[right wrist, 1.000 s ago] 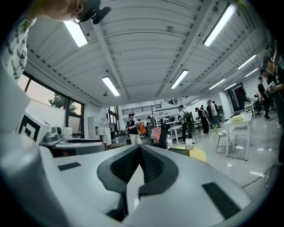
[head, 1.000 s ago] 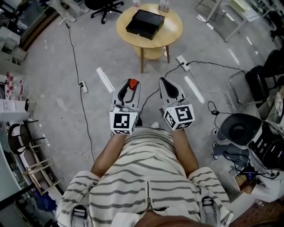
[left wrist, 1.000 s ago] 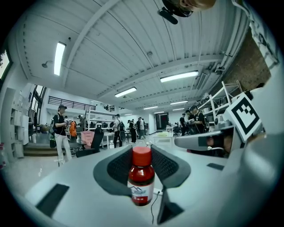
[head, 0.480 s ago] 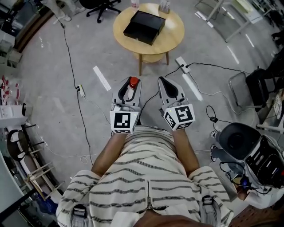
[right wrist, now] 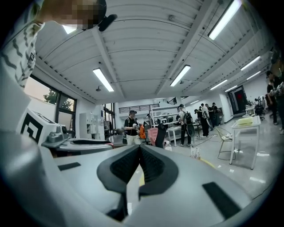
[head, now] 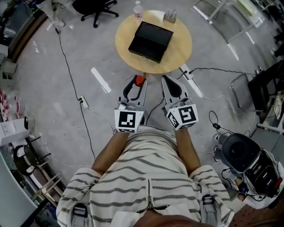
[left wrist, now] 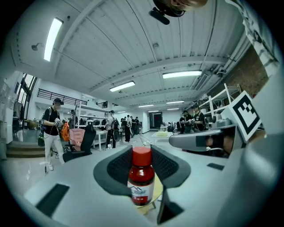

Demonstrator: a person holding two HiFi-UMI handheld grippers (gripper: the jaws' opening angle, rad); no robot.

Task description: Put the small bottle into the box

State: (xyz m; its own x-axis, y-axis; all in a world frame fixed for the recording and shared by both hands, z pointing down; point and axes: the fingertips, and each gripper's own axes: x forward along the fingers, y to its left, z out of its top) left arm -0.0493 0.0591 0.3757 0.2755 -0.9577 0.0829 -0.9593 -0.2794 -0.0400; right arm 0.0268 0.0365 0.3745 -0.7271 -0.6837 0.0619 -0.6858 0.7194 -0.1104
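A small brown bottle with a red cap [head: 139,81] and a white label [left wrist: 141,177] stands upright between the pads of my left gripper [head: 138,83], which is shut on it [left wrist: 142,156]. My right gripper [head: 165,80] is level beside it, jaws shut with nothing between them [right wrist: 140,153]. Both point at a round wooden table [head: 179,53] just ahead. A black box [head: 151,41] lies on the table's middle. The bottle hangs in front of the table's near edge.
A clear water bottle [head: 138,9] and a small container [head: 170,17] stand at the table's far rim. A power strip [head: 184,72] with cables lies on the floor under the near right edge. An office chair [head: 91,6] is far left, a metal chair [head: 246,86] right.
Both grippers have moved forward together towards the round table, which now lies just past their tips. The bottle stays held in the left gripper.
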